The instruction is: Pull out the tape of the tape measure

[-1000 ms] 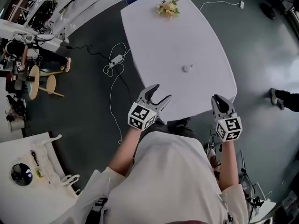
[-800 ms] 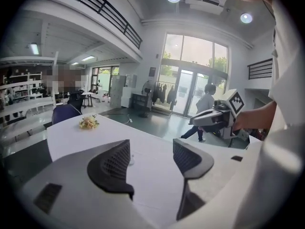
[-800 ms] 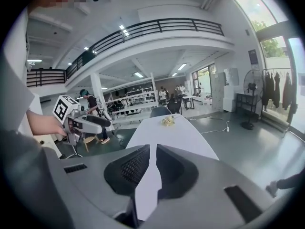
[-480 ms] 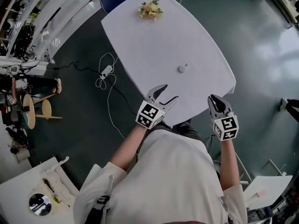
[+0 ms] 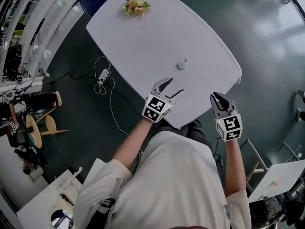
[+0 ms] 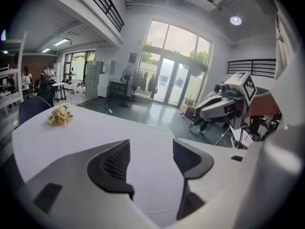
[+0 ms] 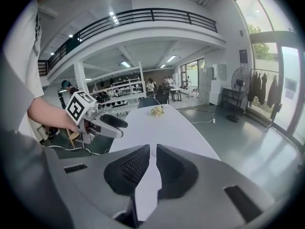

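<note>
Left hand-held gripper (image 5: 175, 85), jaws spread and empty, at worktop's (image 5: 143, 42) near edge; small round tape measure (image 5: 181, 65) lies just ahead, nearer it than the right hand-held gripper (image 5: 215, 97), jaws pressed almost together, empty; tape's axis too small to tell.

A large open hall, seemingly a lab or workshop, is shown: railed mezzanine (image 7: 143, 15), tall glass doors (image 6: 176, 82), stocked shelves (image 7: 116, 92), white table (image 5: 143, 37), polished floor (image 5: 267, 32).
</note>
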Tool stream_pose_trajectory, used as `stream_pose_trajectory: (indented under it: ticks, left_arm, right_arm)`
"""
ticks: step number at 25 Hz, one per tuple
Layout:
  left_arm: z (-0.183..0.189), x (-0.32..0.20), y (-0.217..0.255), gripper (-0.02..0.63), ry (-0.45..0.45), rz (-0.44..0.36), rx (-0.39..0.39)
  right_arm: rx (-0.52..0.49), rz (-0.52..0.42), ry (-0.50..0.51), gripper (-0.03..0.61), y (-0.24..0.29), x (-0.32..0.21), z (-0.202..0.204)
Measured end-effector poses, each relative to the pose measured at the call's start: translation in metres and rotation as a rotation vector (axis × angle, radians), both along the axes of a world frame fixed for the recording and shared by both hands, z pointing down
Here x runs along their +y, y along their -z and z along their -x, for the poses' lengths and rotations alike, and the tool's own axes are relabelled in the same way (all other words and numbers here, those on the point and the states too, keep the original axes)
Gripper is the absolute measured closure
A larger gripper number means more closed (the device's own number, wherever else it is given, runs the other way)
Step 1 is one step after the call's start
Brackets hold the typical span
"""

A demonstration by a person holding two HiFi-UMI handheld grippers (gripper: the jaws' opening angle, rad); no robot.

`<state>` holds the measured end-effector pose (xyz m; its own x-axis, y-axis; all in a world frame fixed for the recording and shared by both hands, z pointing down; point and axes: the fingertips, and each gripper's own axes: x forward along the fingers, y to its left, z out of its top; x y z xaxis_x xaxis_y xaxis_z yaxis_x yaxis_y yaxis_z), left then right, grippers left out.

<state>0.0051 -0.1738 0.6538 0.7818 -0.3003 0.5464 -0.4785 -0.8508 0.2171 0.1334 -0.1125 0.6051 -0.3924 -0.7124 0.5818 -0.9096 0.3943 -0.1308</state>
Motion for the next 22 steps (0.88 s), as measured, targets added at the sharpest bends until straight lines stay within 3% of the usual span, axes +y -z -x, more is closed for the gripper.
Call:
stream_pose_trajectory:
  ticks: [12, 22]
  left_arm:
    - [-0.032, -0.057, -0.110, 0.328, -0.023, 0.097, -0.097]
    - [-0.046, -0.098, -0.201, 0.327, -0.031, 0.107, -0.228]
  right_arm:
    - [-0.022, 0.070, -0.035, 0.534, -0.073, -0.041, -0.007]
    - [-0.051, 0.127, -0.070, 0.535, -0.119, -0.071, -0.007]
